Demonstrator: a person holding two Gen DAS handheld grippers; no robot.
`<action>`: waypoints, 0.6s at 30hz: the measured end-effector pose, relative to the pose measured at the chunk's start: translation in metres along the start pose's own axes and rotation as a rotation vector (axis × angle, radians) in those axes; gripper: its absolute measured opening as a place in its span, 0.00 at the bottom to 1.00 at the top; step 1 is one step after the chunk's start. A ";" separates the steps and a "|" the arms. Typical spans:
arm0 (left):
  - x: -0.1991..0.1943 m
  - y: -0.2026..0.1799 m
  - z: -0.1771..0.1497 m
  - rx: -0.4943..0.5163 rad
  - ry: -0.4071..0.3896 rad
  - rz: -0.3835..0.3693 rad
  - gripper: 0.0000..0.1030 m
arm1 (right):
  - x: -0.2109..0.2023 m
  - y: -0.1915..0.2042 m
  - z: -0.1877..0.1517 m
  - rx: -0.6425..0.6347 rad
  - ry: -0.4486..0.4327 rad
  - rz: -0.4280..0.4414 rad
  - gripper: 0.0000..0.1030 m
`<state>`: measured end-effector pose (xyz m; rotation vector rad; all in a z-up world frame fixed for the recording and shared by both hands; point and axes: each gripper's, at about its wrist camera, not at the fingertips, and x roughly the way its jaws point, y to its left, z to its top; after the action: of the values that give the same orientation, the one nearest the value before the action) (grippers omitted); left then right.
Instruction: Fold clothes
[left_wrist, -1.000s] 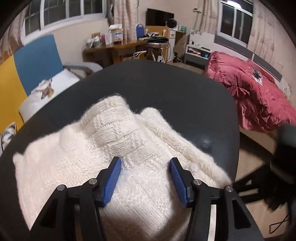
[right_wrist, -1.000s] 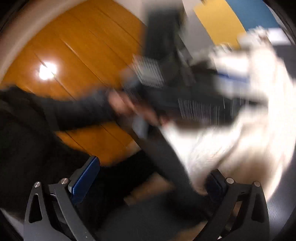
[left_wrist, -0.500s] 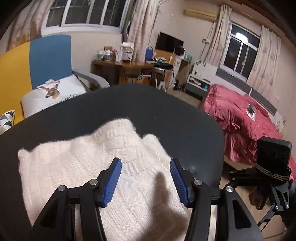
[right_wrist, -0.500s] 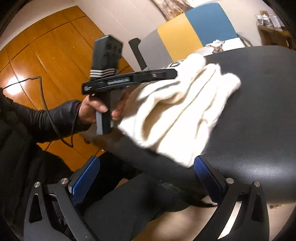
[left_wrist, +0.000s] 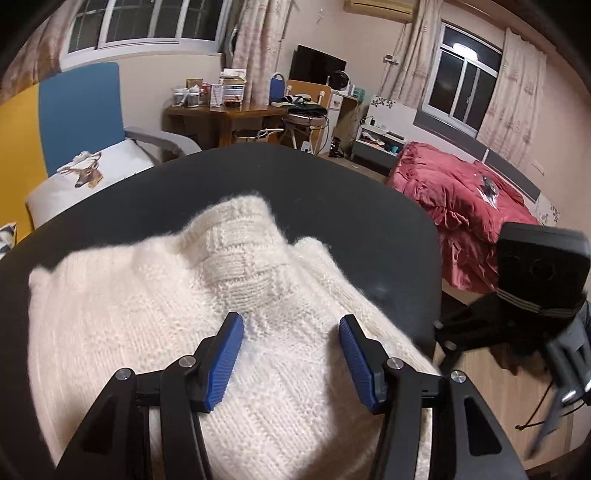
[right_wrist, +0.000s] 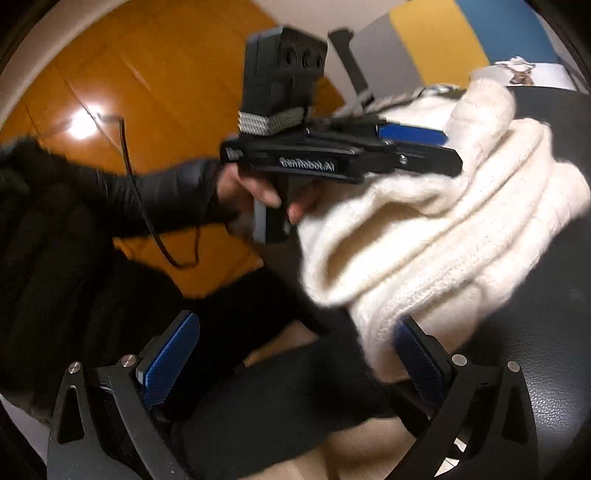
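1. Left wrist view: the left tool (left_wrist: 291, 334) hangs with jaws wide and nothing between its pads, directly over a cream knit sweater (left_wrist: 155, 317) folded on a black round desk (left_wrist: 332, 206). Beyond the desk's far edge stands a red bed (left_wrist: 461, 195).
2. Right wrist view: the right tool (right_wrist: 293, 354) is spread wide, its right pad beside the sweater's overhanging edge; contact is unclear. Only here appears the person's hand (right_wrist: 255, 190) gripping the left tool's handle.
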<state>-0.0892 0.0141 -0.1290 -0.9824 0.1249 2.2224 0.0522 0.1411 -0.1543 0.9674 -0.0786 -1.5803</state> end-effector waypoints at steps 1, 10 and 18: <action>-0.001 -0.002 -0.001 -0.005 -0.002 0.002 0.54 | 0.003 -0.002 0.001 0.009 -0.006 -0.021 1.00; 0.032 -0.023 0.006 0.049 0.026 0.165 0.56 | 0.040 0.011 -0.007 -0.029 0.109 0.068 0.99; -0.007 0.000 0.040 -0.077 -0.034 0.006 0.59 | -0.003 0.015 -0.010 0.029 0.074 -0.109 1.00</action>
<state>-0.1102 0.0244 -0.0963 -0.9861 0.0278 2.2629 0.0700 0.1439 -0.1509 1.0673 0.0027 -1.6448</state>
